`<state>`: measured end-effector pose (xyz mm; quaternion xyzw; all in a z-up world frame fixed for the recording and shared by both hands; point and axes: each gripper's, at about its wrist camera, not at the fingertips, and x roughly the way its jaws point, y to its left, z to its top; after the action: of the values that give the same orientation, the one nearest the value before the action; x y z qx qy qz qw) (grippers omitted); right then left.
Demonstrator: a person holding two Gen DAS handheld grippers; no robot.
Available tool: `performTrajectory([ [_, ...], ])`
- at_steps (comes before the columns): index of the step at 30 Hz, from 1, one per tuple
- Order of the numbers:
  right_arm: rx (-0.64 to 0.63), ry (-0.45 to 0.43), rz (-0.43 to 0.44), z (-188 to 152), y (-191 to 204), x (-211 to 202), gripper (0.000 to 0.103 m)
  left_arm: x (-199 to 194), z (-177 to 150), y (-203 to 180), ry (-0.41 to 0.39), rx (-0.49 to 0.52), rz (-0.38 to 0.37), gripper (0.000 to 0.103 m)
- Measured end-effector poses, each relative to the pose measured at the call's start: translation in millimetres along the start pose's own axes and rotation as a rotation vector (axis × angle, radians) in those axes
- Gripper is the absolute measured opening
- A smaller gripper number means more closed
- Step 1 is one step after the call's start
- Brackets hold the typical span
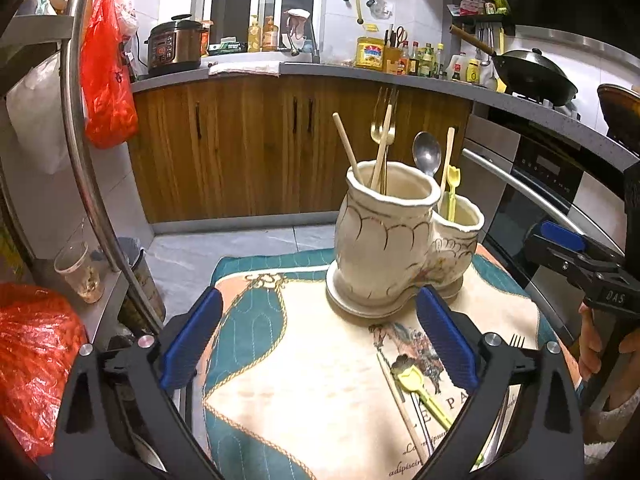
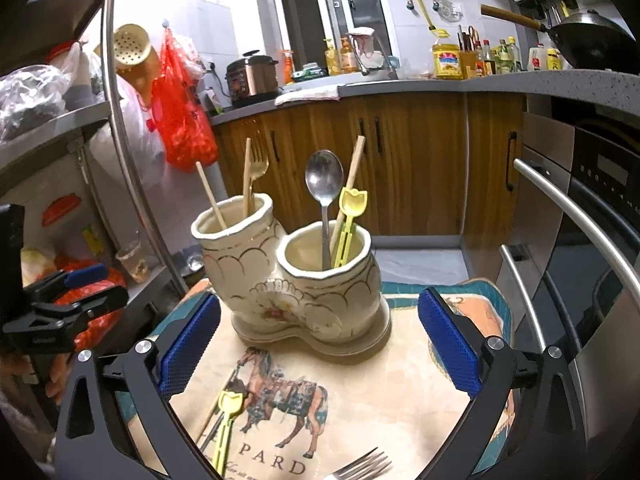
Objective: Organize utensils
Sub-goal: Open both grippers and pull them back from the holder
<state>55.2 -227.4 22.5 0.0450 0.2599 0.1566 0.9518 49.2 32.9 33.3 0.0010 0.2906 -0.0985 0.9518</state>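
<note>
A cream ceramic two-cup utensil holder (image 1: 384, 248) (image 2: 292, 280) stands on a patterned mat (image 1: 300, 392) (image 2: 360, 392). Its taller cup holds a gold fork (image 1: 382, 120) (image 2: 256, 168) and chopsticks (image 1: 348, 148). Its lower cup holds a steel spoon (image 2: 324, 184) (image 1: 427, 154), a yellow tulip-topped utensil (image 2: 352, 204) and a chopstick (image 2: 354, 168). On the mat lie another yellow tulip utensil (image 1: 420, 388) (image 2: 228, 420), a chopstick (image 1: 400, 400) and a steel fork (image 2: 360, 468) (image 1: 517, 341). My left gripper (image 1: 320, 344) and right gripper (image 2: 320, 348) are both open and empty, in front of the holder.
Wooden cabinets (image 1: 248, 148) and a counter with a pressure cooker (image 1: 174, 46), bottles and a wok (image 1: 532, 72) lie behind. An oven with steel handles (image 2: 580, 216) is at the right. A metal shelf rack with red bags (image 1: 108, 80) stands at the left.
</note>
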Motion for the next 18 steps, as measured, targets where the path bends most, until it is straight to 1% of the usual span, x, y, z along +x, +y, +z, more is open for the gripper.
performTrajectory([
  [3,-0.005,0.012,-0.021,-5.8,-1.3,0.7,0.098,0.7,-7.3,0.3,0.014,0.0,0.005,0.097],
  [8,-0.039,0.044,-0.053,-18.1,-3.9,2.4,0.098,8.0,-24.2,-1.2,0.069,0.001,0.011,0.097],
  [13,-0.091,0.13,-0.08,-35.4,-6.4,6.8,0.098,15.3,-39.7,-5.2,0.122,0.004,-0.001,0.097],
  [18,-0.09,0.174,-0.076,-51.3,-14.6,1.3,0.098,22.2,-54.6,-13.6,0.181,0.012,-0.022,0.097],
])
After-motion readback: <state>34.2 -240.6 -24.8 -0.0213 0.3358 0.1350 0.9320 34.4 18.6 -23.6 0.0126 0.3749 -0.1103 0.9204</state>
